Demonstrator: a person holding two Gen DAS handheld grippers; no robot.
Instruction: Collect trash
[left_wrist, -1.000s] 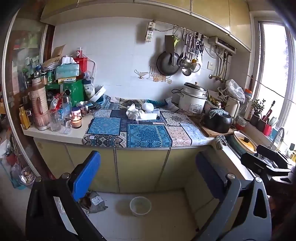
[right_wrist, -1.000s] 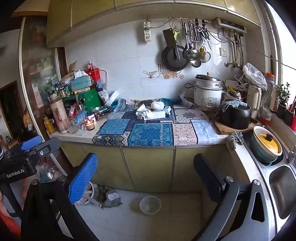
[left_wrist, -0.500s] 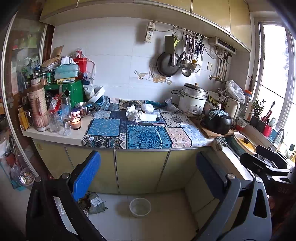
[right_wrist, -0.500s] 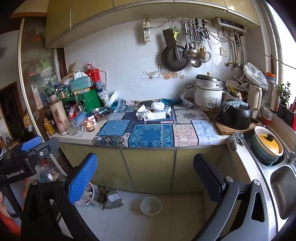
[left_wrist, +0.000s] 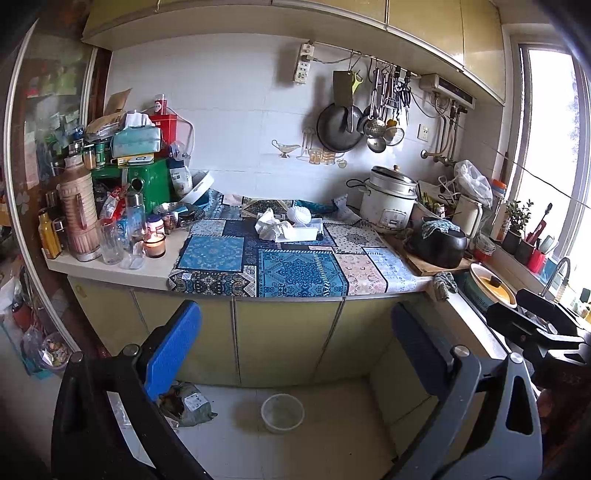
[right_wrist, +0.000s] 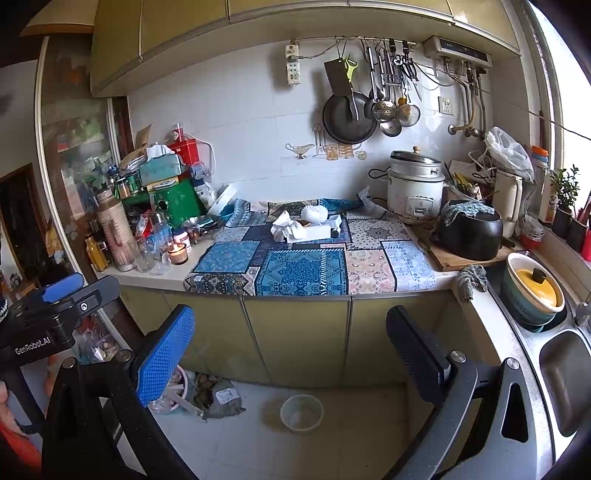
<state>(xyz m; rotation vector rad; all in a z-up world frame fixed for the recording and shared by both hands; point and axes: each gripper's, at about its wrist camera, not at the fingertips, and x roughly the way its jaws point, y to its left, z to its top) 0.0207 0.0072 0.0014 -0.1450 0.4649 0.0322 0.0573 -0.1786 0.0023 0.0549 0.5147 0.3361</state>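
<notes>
- The left gripper (left_wrist: 295, 354) is spread wide with nothing between its fingers, held in front of the lower cupboard doors, well short of the counter.
- The right gripper (right_wrist: 291, 350) is likewise wide open and empty, at about the same standoff.
- The trash is a heap of crumpled white tissues (left_wrist: 271, 227) lying in and against a shallow white tray (left_wrist: 303, 232), toward the back of the patterned cloth (left_wrist: 291, 258) that covers the middle of the counter.
- Left of the tray stand a lit candle (left_wrist: 154, 245), drinking glasses (left_wrist: 109, 242), bottles and a green tin (left_wrist: 147, 184) stacked with boxes, crowding that end.
- Right of the tray sit a rice cooker (left_wrist: 388, 199) and a black pot (left_wrist: 437, 245) on a wooden board, both clear of the tissues.
- A pan (left_wrist: 338, 125) and ladles hang on the wall above the tray.
- The cloth in front of the tray is bare as far as the counter edge.
- On the floor below the tray sit a clear plastic tub (left_wrist: 282, 412) and a crumpled bag (left_wrist: 186, 404); the sink (right_wrist: 565, 376) lies far to its right.
</notes>
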